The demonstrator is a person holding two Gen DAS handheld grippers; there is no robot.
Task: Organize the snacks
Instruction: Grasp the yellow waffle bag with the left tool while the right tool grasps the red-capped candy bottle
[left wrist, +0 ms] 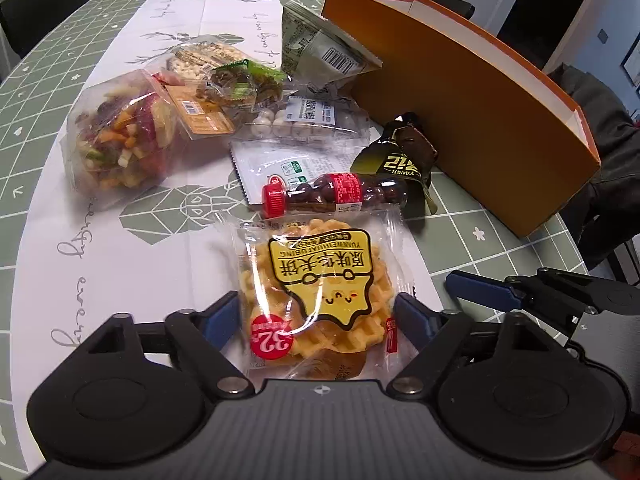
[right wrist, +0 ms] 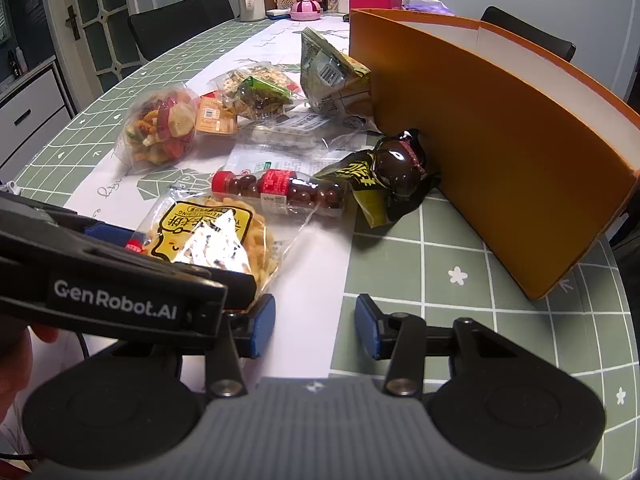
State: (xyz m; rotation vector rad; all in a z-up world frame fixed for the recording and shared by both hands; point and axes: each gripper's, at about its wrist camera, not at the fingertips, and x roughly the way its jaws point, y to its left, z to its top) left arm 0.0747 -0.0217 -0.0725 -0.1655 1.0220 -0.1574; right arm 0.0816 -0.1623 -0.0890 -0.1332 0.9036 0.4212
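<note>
L gripper (left wrist: 316, 316) low, pads astride waffle pack (left wrist: 320, 280), contact unclear | R gripper (right wrist: 316, 326) wide, hovering over table (right wrist: 440, 300)

A green grid-patterned tablecloth (right wrist: 460, 240) with a white runner (left wrist: 224, 12) stretches ahead of the tongs. Black chairs (right wrist: 180, 24) stand far left and far right; a panelled door (right wrist: 100, 20) and white drawers (right wrist: 32, 112) lie left.

Orange box (right wrist: 500, 128) walls off the table's right side. Dark wrapped snack (right wrist: 394, 174) lies against its base; bottle of chocolate balls (right wrist: 280, 192) crosses behind the waffle packet (left wrist: 320, 292). Bare tablecloth (right wrist: 420, 264) ahead of right gripper (right wrist: 315, 326).
</note>
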